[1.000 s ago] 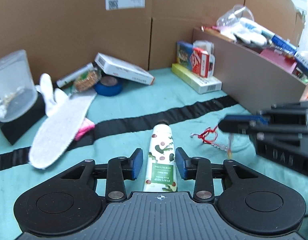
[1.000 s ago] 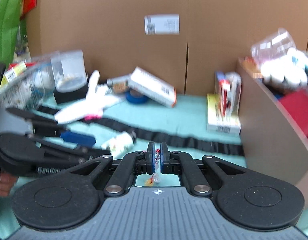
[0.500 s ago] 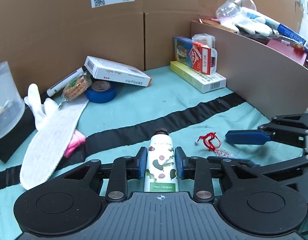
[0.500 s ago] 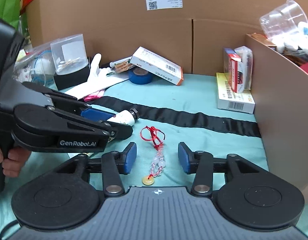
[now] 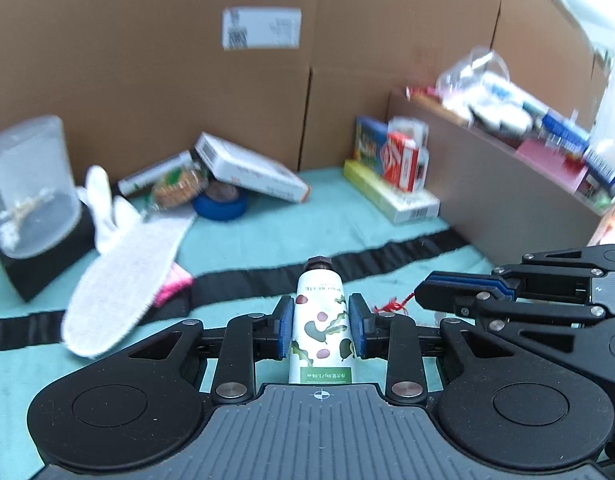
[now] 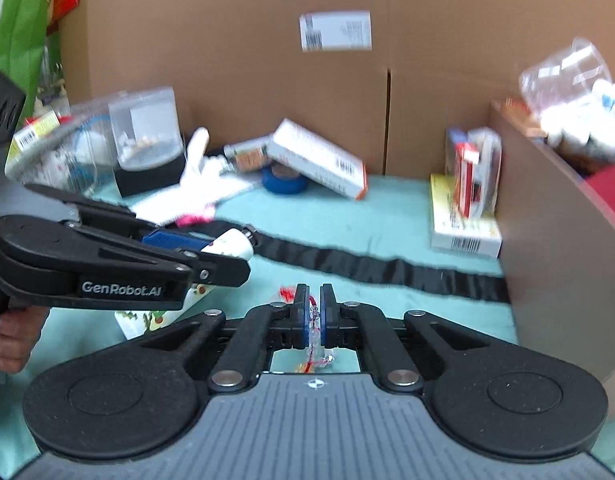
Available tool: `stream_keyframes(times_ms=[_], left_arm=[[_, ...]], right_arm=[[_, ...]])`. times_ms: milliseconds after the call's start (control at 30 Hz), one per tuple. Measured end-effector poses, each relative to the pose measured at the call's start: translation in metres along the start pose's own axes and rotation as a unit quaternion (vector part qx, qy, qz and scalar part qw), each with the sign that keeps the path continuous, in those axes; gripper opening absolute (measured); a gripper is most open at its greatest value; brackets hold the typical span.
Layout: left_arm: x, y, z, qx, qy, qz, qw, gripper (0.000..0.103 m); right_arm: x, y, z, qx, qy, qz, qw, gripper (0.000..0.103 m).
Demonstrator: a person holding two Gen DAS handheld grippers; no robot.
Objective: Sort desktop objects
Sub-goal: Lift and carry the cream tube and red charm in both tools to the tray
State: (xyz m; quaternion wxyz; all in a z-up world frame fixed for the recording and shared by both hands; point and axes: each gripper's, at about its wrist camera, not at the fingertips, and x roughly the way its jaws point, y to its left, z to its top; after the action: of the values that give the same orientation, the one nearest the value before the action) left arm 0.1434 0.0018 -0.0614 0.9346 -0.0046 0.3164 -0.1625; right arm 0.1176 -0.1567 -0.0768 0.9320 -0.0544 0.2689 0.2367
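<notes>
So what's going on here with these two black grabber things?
A person is sorting clutter on a teal cloth with a handheld grabber in each hand. The left gripper has just closed its fingers on a white patterned tube. The right gripper has snapped shut on a red-string beaded charm.

Tape roll (image 5: 220, 204) under tilted box (image 5: 251, 168)

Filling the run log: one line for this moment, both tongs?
left tongs: shut on tube | right tongs: shut on charm | cloth: boxes, insole, tape unsorted
</notes>
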Motion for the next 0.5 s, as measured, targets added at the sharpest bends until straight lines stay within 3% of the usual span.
stream_keyframes(times_ms=[167,333,500], left_arm=[[-0.037,0.004,0.009,-0.002,-0.039,0.008,0.9992,0.027],[-0.069,0.018,0.012,-0.007,-0.071,0.023,0.9972,0.027],[-0.096,0.033,0.016,-0.013,-0.094,0.044,0.9945,0.027]], right_arm=[[-0.016,0.011,0.018,-0.025,-0.035,0.002,0.999,0.006],[-0.007,0.013,0.017,-0.012,-0.016,-0.005,1.000,0.006],[-0.017,0.024,0.030,-0.024,-0.038,0.007,0.999,0.006]])
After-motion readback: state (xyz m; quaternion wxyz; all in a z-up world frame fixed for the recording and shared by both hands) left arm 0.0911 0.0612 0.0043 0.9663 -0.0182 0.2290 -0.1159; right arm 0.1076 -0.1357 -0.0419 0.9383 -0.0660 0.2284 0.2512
